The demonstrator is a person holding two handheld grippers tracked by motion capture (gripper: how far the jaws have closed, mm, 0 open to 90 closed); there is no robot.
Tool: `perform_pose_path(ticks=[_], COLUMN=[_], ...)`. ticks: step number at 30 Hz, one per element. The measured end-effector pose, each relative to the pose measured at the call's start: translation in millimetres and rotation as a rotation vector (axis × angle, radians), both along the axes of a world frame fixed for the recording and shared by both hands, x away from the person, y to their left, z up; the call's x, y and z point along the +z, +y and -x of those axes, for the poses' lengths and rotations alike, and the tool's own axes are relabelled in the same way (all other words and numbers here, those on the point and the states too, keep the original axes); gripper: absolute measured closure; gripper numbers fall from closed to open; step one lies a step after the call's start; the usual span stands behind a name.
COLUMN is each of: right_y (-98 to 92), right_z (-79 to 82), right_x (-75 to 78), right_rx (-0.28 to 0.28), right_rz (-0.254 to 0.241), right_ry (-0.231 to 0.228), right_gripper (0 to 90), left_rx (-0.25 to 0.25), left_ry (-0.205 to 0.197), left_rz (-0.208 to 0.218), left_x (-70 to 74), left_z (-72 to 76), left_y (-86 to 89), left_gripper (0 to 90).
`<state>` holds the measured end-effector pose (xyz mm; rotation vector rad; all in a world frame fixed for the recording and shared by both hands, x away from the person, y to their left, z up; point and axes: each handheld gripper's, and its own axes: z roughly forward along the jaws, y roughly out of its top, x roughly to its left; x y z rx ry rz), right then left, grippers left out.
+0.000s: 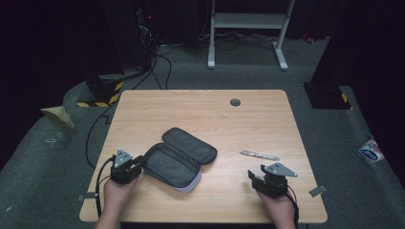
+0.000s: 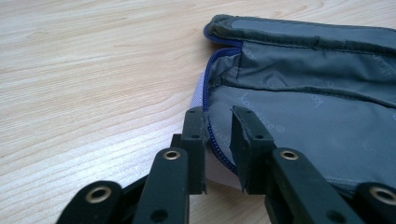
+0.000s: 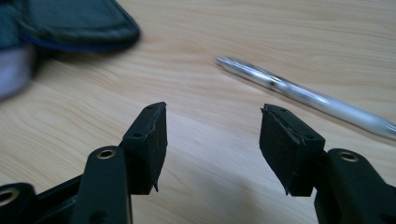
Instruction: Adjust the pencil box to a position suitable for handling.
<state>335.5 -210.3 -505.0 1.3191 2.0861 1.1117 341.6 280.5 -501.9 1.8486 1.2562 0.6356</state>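
The left gripper's (image 2: pixel 218 140) fingers (image 2: pixel 194 135) pinched the zipper edge of the open grey pencil case (image 2: pixel 303 93) on the counter (image 2: pixel 93 70), while the right gripper's (image 3: pixel 212 140) fingers (image 3: pixel 149 140) stood half apart, empty, a silver pen (image 3: pixel 299 93) lying just beyond them.

Left gripper (image 1: pixel 139 164) jaws nearly shut; right gripper (image 1: pixel 251 176) jaws apart.
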Motion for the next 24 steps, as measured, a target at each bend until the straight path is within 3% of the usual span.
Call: perform_pose_path(ticks=[2,3,6,7,11,17,18,24], right_y=[4.1,18.8,33.9,49.7,68.2,72.3,72.3,73.0], right_z=[-1.2,-5.6,-10.8,-12.3,-3.5,5.4,5.4,5.8], right_x=[2.3,8.8,12.0,11.4,5.4,-3.1,-3.1,-9.1], right_rx=[0.005,0.034,0.060,0.098,0.185,0.240,0.240,0.225], right_rz=[-0.013,-0.008,-0.017,-0.010,0.013,0.033,0.033,0.056], right_ry=[0.002,-0.029,-0.036,-0.048,-0.044,-0.015,-0.015,0.011], right_gripper=[41.0,41.4,41.4,42.6,43.7,47.4,47.4,49.4], left_rx=[-0.007,-0.013,-0.021,-0.032,-0.075,-0.161,-0.161,-0.267], left_ry=[0.000,0.004,0.003,0.004,-0.005,-0.010,-0.010,-0.014], left_rz=[-0.008,-0.012,-0.008,-0.010,-0.035,-0.019,-0.019,-0.035], left_x=[-0.1,-0.6,-0.8,-0.8,0.2,2.8,2.8,6.2], left_z=[0.4,1.3,2.1,3.7,7.2,12.7,12.7,16.7], left_y=[-0.5,-2.3,-4.4,-7.8,-16.5,-30.9,-30.9,-55.3], left_gripper=[76.2,77.2,77.4,77.5,77.6,77.3,77.3,76.1])
